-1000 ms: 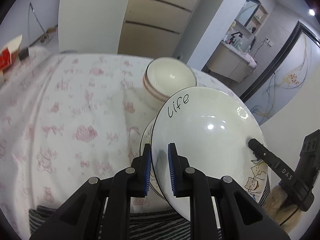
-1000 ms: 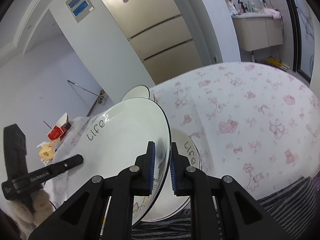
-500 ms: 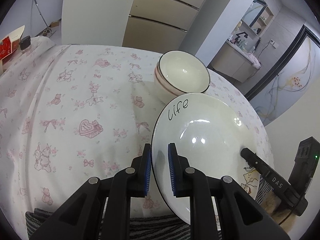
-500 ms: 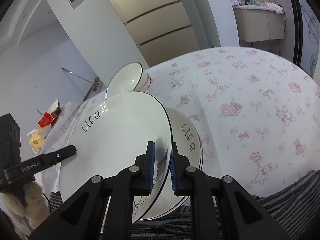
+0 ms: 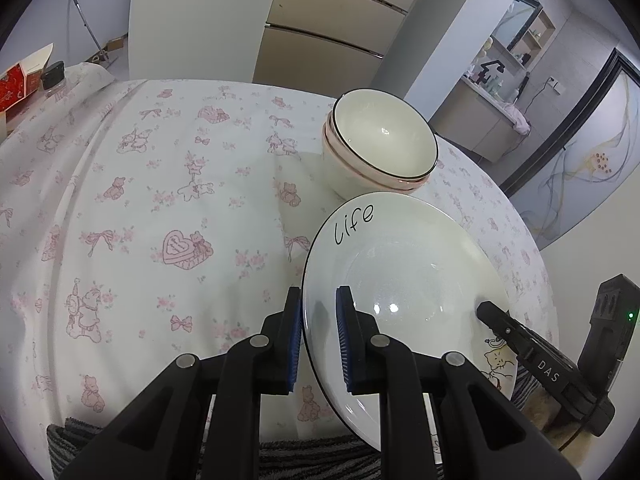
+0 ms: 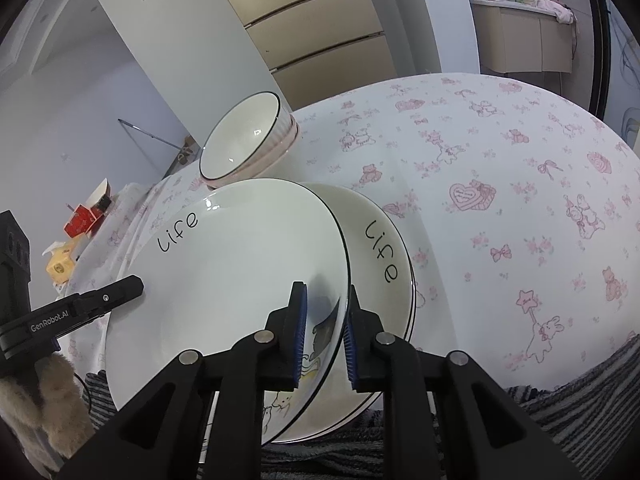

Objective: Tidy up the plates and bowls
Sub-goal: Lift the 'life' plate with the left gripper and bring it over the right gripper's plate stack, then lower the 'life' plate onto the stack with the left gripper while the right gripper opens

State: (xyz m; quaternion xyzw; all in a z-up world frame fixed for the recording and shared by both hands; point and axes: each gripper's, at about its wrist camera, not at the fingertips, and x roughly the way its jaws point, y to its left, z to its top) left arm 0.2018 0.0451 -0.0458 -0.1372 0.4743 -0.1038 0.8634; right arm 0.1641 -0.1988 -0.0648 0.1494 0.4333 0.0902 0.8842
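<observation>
Plate [image 5: 400, 280] rim between both tools' pads

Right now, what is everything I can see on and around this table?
Held plate: one, white with black rim and "Life", tilted above the plate stack.
Plate stack: at least two, white, near table edge.
Bowls: two nested, white, beyond the plates.
Tablecloth: one, white with pink prints, over the table.
Red box: one, far left.
Left gripper: black, blue pads on the held plate's rim.
Right gripper: black, blue pads astride the opposite rim.
</observation>
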